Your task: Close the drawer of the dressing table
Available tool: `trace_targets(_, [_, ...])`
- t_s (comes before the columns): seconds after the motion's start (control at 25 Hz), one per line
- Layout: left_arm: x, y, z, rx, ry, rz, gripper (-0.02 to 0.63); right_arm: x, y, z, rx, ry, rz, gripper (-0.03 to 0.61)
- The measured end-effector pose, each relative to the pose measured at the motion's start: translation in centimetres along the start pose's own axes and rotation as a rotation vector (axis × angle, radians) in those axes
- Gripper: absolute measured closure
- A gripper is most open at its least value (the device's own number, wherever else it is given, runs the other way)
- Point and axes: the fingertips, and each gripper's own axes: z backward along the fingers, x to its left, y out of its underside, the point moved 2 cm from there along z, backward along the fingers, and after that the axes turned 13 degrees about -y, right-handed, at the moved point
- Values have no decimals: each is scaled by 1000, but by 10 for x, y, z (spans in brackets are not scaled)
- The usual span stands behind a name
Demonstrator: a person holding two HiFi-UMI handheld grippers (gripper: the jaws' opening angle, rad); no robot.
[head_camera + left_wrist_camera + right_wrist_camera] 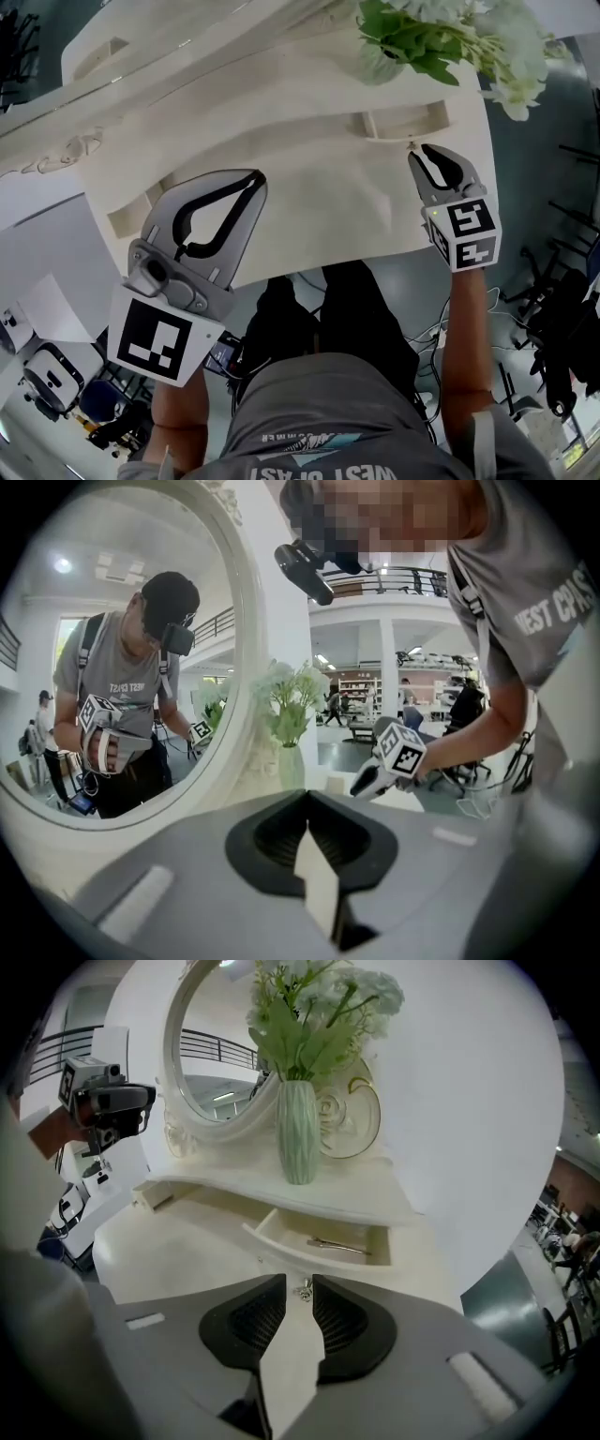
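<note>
Two hands: one claw in each, both held over the front part of the cream bench [309, 187].
Left claw [251, 178]: pressed together with its tips meeting; nothing is between them. It hangs over the left side of the bench.
Right claw [298, 1283]: spread a little and pointing down at the drawer front, on the right side of the bench.
Knob [303, 1290]: small and metallic, on the drawer front. It sits right at the gap between the right claw's tips; whether the tips touch it cannot be told.
Drawer [292, 1254]: pulled out from under the upper shelf on the bench's right side, with its inside showing.
Metal piece [337, 1244]: thin and long, lying flat inside the drawer near its back wall.
Vase [297, 1133]: pale green and ribbed, upright on the shelf above the drawer, holding white flowers [319, 1007] with green leaves.
Plate [354, 1119]: gold-rimmed, standing on edge just behind the vase.
Mirror [211, 1054]: oval with a white frame, to the left of the vase at the back.
</note>
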Motion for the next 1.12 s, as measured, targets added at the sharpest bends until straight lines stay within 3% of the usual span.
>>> trace_targets(0.2, [-4,13,-8,12,4,10,612,-7,15,-15,27,25,-23,426])
trace_targets(0.6, [-8,29,-15,31,7,27,612,-11,24,-31,27,40,-25,480])
trace_targets(1.12, [-4,35,-21,33,11,32,612,-11,25,-32,33,42,-33,485])
